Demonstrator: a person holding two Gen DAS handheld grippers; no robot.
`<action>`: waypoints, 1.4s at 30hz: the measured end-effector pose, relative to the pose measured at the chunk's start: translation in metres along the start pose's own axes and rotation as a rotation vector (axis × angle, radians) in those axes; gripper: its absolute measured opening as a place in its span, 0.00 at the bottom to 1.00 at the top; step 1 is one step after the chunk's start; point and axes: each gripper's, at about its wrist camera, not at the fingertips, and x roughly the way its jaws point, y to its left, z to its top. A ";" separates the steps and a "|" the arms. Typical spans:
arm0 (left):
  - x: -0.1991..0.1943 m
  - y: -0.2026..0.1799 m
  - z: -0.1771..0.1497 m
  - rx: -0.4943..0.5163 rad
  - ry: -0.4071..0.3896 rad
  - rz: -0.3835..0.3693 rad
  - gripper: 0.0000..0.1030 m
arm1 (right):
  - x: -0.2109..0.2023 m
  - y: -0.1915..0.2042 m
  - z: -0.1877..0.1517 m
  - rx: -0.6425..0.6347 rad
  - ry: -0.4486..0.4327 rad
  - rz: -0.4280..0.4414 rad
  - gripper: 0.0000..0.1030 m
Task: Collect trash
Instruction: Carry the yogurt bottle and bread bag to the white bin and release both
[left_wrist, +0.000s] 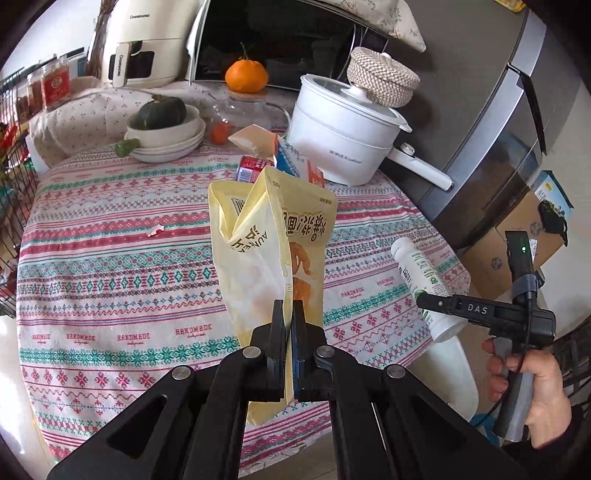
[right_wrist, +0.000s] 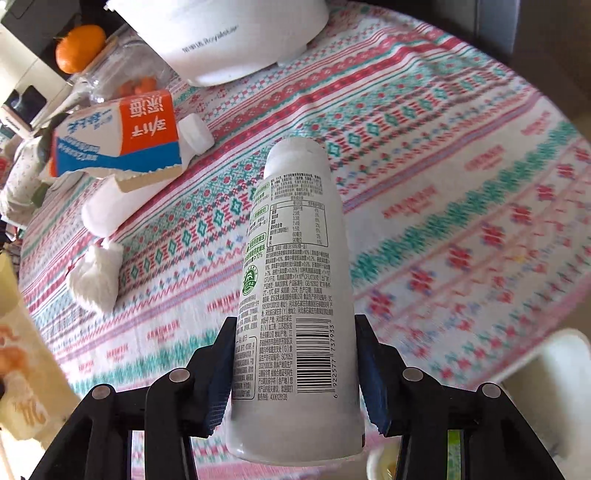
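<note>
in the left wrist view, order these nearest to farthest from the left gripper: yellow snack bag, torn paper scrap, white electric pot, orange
1. yellow snack bag, clamped in the left gripper, centre.
2. torn paper scrap, on the tablecloth, left of the bag.
3. white electric pot, far side of the table, right.
4. orange, behind, by the microwave.

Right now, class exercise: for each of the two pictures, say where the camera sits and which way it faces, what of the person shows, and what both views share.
Left wrist: on the left gripper, facing across the table toward the white pot; it pinches a yellow snack bag; the right hand shows.
Right wrist: on the right gripper, facing along the clamped white bottle over the tablecloth; no hand visible.
Shared: bottle, pot, milk carton, orange, snack bag.
</note>
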 end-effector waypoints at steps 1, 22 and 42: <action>-0.001 -0.004 -0.001 0.006 -0.001 -0.004 0.01 | -0.008 -0.003 -0.004 -0.002 -0.004 0.001 0.50; 0.016 -0.106 -0.033 0.204 0.052 -0.118 0.01 | -0.089 -0.095 -0.085 -0.032 -0.005 -0.065 0.50; 0.052 -0.171 -0.059 0.330 0.141 -0.173 0.01 | -0.062 -0.179 -0.114 0.200 0.226 -0.082 0.74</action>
